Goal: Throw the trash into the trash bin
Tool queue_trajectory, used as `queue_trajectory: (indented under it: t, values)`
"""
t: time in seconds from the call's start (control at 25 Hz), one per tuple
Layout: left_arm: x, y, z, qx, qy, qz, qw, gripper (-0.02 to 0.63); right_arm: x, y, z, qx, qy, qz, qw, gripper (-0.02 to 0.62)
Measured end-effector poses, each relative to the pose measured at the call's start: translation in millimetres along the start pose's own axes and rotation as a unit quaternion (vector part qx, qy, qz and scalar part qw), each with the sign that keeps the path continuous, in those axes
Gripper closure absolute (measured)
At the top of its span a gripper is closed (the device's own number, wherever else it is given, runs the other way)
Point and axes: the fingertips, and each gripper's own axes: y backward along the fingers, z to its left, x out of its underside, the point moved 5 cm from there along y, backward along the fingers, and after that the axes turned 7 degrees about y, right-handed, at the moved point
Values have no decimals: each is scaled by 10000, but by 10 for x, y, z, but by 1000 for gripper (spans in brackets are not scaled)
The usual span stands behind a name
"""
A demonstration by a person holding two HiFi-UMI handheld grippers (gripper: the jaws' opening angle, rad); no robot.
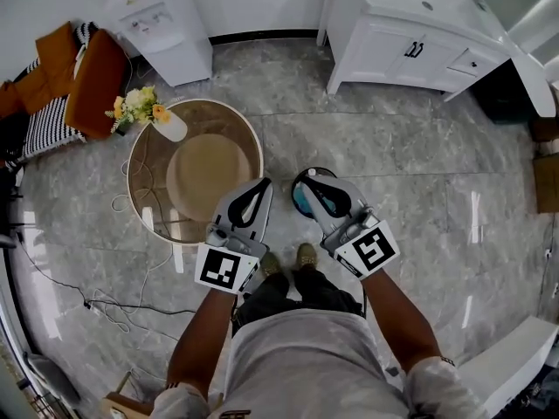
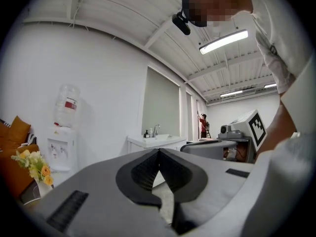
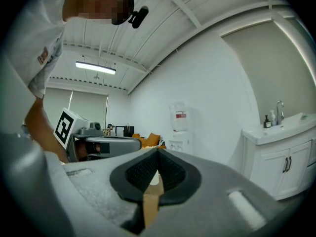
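Note:
The trash bin [image 1: 301,201] is a small round black one with a blue liner, standing on the floor just ahead of the person's shoes, partly hidden under my right gripper [image 1: 307,178]. My left gripper [image 1: 263,185] is held up beside it, over the edge of the round table. In the left gripper view the jaws [image 2: 159,151] meet at the tips with nothing between them. The right gripper [image 3: 158,153] is shut too; a tan patch shows through the gap below its tips, and I cannot tell what it is. No loose trash is in sight.
A round glass-topped table [image 1: 140,201] with a white vase of flowers [image 1: 144,107] stands at the left. A water dispenser [image 1: 162,29] and a white sink cabinet [image 1: 410,46] line the far wall. Cables [image 1: 105,299] trail over the marble floor.

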Motion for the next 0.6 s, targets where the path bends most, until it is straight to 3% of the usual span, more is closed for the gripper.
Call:
queue_trajectory:
  t: [0.28,0.6]
  values:
    - [-394,198,-189,105,-261,-360,9990,606,-438,125,169,36,33,-359,9993,595]
    - [-527,252,-331,274,-197,-469,9983,606,-602,201,219,114,221,-356,9991,595]
